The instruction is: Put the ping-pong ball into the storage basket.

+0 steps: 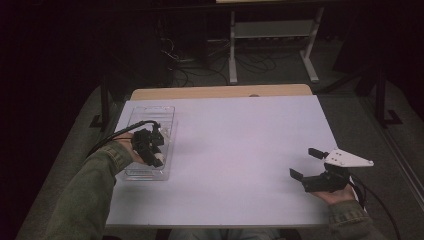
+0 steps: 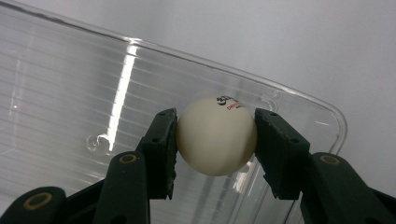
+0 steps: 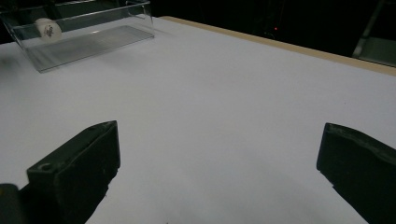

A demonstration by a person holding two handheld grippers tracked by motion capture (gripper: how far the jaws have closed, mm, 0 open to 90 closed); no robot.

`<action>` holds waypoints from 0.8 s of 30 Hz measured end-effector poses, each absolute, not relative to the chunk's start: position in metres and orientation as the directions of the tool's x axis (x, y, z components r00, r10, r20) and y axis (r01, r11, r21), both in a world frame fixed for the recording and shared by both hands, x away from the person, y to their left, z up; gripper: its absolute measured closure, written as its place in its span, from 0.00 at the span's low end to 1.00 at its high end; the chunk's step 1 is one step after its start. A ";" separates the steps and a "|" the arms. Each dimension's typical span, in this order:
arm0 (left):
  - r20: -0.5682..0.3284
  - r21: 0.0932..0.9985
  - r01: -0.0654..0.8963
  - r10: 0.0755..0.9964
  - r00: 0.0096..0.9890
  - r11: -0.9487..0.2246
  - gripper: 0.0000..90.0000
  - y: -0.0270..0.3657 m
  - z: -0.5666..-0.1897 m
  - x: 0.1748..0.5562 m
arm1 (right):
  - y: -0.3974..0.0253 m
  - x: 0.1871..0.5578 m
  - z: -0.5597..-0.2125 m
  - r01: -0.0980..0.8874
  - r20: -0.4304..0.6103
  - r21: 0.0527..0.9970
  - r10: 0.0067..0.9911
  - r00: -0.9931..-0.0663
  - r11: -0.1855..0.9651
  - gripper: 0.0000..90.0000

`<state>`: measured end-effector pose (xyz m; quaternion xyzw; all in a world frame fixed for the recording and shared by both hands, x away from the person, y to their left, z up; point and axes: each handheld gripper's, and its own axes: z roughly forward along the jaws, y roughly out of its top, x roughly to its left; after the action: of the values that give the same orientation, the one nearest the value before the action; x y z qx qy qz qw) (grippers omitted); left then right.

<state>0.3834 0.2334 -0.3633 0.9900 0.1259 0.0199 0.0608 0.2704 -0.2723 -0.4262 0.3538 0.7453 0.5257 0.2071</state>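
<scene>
- Two grippers work a white table (image 1: 240,150); items run left to right.
- Left: the left gripper (image 2: 215,140) pinches a white ball (image 2: 215,136), one jaw pressed to each side, inside a clear plastic box (image 1: 150,116) at the table's left edge. The ball sits squarely between the jaw tips, printed mark uppermost, apparently held just above the box floor.
- Risk: the ball is smooth and round, so a slackened or off-centre squeeze would likely let it pop free and roll; the jaws could also catch the box wall and drag the box.
- Right: the right gripper (image 1: 312,165) rests near the table's near right corner, jaws spread wide, holding nothing, well apart from the box.
</scene>
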 end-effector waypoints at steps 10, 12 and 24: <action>0.029 0.092 0.243 0.247 0.969 -0.966 0.56 0.230 -0.371 0.386 | -0.273 0.271 -0.426 0.308 0.061 0.930 0.745 -0.664 0.198 0.00; 0.026 0.090 0.249 0.253 0.967 -0.964 0.56 0.230 -0.373 0.388 | -0.273 0.271 -0.426 0.308 0.061 0.930 0.745 -0.664 0.199 0.00; -0.003 0.089 0.272 0.273 0.962 -0.958 0.56 0.231 -0.382 0.393 | -0.273 0.271 -0.427 0.310 0.061 0.930 0.746 -0.664 0.199 0.00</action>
<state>0.3927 0.2311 -0.3824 0.9895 0.1377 0.0044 0.0442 0.2711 -0.2727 -0.4267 0.3536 0.7460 0.5247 0.2078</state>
